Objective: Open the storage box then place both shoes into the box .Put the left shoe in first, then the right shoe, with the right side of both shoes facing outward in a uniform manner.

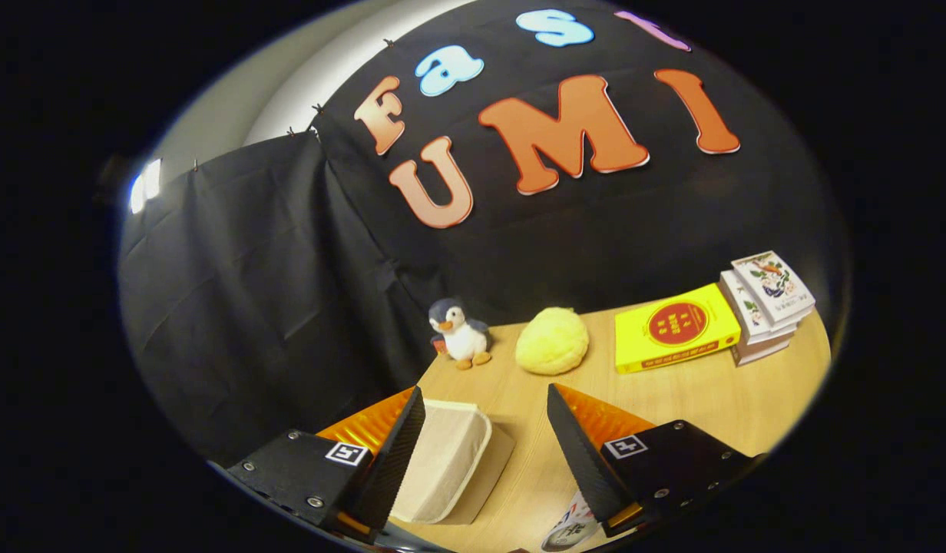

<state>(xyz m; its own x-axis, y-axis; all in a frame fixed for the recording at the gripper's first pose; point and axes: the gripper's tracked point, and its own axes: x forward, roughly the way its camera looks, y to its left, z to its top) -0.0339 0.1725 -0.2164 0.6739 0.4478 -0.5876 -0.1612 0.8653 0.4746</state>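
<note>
Hovering with gripper (pixel 484 407) spread wide, gripping nothing. Storage box (pixel 446 461) lying closed between fingers, against the left one; shoe (pixel 569 530) partly showing under the right. Approaching lid edge squarely, lifting gently.

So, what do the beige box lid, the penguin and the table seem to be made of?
The storage box, between the open gripper fingers, looks covered in woven fabric: matte, fine weave, stitched rim. The penguin seems soft plush, with a fuzzy outline. The table looks like light wood or laminate: smooth, with faint grain.
</note>
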